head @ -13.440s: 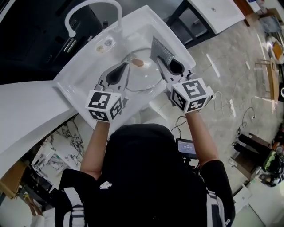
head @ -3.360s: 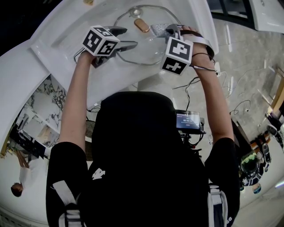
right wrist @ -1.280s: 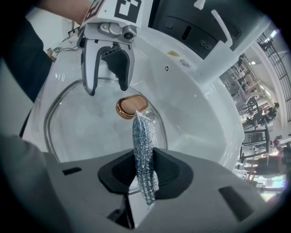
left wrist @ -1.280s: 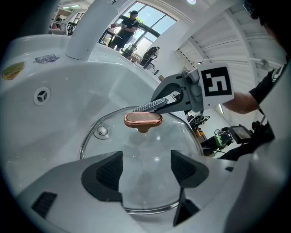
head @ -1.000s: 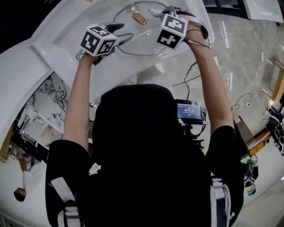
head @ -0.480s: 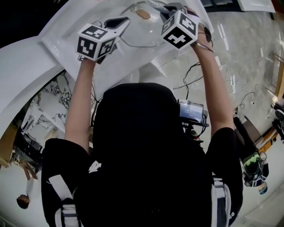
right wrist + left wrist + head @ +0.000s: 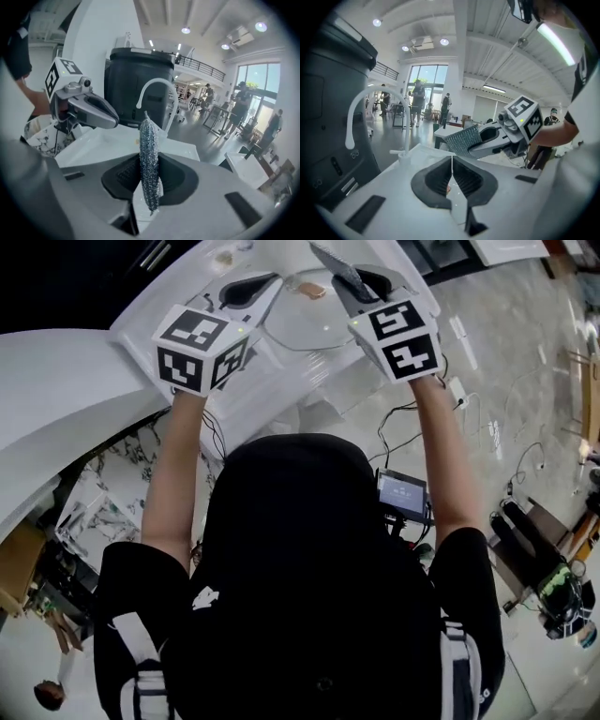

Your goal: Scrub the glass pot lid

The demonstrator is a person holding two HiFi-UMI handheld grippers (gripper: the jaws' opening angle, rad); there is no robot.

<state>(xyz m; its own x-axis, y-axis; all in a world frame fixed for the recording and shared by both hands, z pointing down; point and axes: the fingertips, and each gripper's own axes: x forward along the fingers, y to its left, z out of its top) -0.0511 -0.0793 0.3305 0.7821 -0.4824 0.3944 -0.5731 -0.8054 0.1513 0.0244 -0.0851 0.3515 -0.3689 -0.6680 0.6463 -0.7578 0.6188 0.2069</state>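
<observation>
The glass lid (image 7: 298,329) lies in the sink (image 7: 246,352) below both hand-held grippers: the left hand-held gripper (image 7: 270,284) shut and empty, the right hand-held gripper (image 7: 352,279) clamping the scouring pad (image 7: 149,159).

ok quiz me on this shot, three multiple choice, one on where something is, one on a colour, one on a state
1. Where is the glass lid?
a) in the sink
b) on the floor
c) on a shelf

2. What colour is the tap?
a) black
b) red
c) white

3. The right claw is
a) open and empty
b) shut on the silver scrub pad
c) shut on the lid

Answers:
1 a, the head view shows it lying in the basin.
2 c, its curved pipe is white.
3 b, the pad stands clamped between its jaws.
</observation>
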